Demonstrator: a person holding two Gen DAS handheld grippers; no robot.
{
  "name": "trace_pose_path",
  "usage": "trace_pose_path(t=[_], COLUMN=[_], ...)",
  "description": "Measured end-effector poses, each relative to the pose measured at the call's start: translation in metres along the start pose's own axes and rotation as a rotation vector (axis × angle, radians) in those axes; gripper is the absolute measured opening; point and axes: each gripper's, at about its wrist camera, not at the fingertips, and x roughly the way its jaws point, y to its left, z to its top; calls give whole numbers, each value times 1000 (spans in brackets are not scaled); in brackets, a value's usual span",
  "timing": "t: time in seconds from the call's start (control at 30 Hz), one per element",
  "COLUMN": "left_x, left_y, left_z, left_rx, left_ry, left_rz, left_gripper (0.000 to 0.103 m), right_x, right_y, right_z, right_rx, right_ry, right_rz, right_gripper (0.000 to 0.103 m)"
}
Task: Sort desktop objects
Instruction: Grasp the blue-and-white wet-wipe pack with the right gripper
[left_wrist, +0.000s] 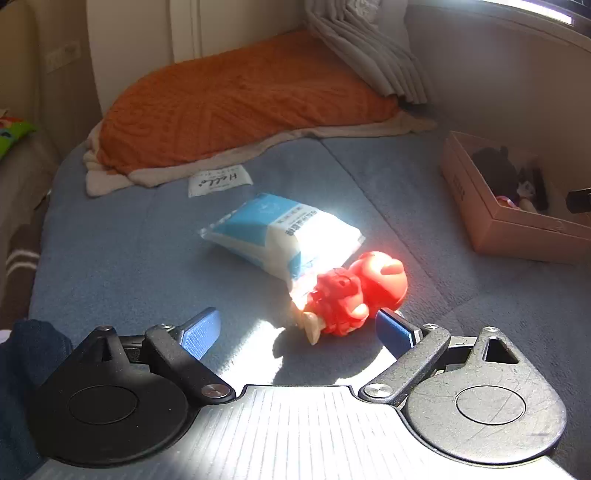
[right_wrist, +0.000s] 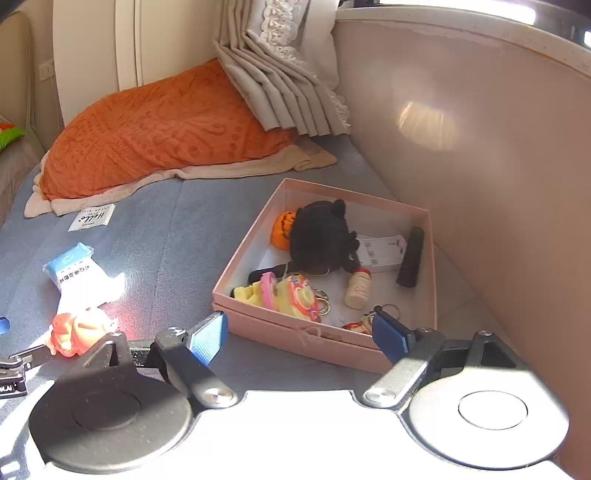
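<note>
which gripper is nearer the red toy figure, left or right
Left. The left gripper hovers open right over the red toy figure. The right gripper is off to the side, open at the pink box.

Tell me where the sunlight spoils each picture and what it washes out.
Left wrist view: a hard sun patch overexposes the red toy figure and the near end of the blue-and-white packet, bleaching its print; the tongs' grey body glares. Right wrist view: the same patch whitens the packet and toy; the pink box stays evenly lit and readable.
</note>
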Motion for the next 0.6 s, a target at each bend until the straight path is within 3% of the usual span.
trace_pose_path(t=[0.2, 0.4, 0.5, 0.6], left_x=[-9, -13, -8, -3], left_y=[29, 60, 62, 54], left_z=[0, 8, 9, 4], left_rx=[-100, -254, -251, -206], left_ry=[-26, -44, -12, 40], left_rz=[37, 146, 181, 123], left_gripper=[97, 100, 100, 100], right_x=[8, 25, 32, 47], right_y=[71, 125, 140, 154], right_z=[3, 3, 11, 39], right_rx=[-117, -175, -160, -139], right_ry=[9, 8, 3, 23], right_rz=[44, 126, 176, 268], right_gripper=[86, 87, 87, 91])
